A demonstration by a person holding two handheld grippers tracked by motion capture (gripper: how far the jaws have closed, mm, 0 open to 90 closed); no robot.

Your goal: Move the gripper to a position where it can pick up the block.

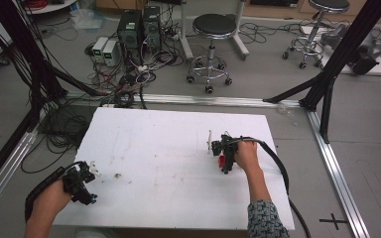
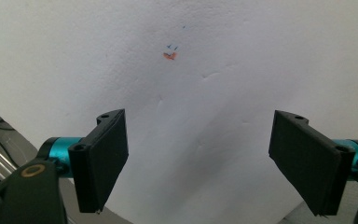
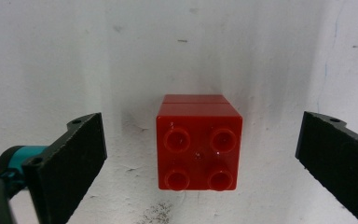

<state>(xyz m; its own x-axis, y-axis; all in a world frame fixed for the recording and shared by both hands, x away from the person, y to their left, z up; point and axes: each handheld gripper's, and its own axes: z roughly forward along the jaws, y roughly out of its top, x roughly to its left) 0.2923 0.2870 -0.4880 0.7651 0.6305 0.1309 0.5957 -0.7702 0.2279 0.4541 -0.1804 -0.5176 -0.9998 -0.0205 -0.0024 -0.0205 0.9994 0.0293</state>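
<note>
The white foam worktop (image 1: 178,148) carried one red studded block (image 3: 198,142) toward its right edge, and bore scattered marks.

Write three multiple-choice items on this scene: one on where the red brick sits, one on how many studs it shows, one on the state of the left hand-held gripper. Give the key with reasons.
1. Where is the red brick?
A. Between the jaws of the right hand-held gripper
B. Between the jaws of the left hand-held gripper
C. On a stool

2. How many studs show on the brick's near face?
A. Two
B. Four
C. Eight

3. What is the state of the left hand-held gripper?
A. Shut on the brick
B. Shut on nothing
C. Open over the bare white board

Key:
1 A: the right gripper view shows the brick centred between its two black jaws, with a gap on each side.
2 B: four round studs sit in a square.
3 C: the left gripper view shows its jaws wide apart with just board between them.
</note>
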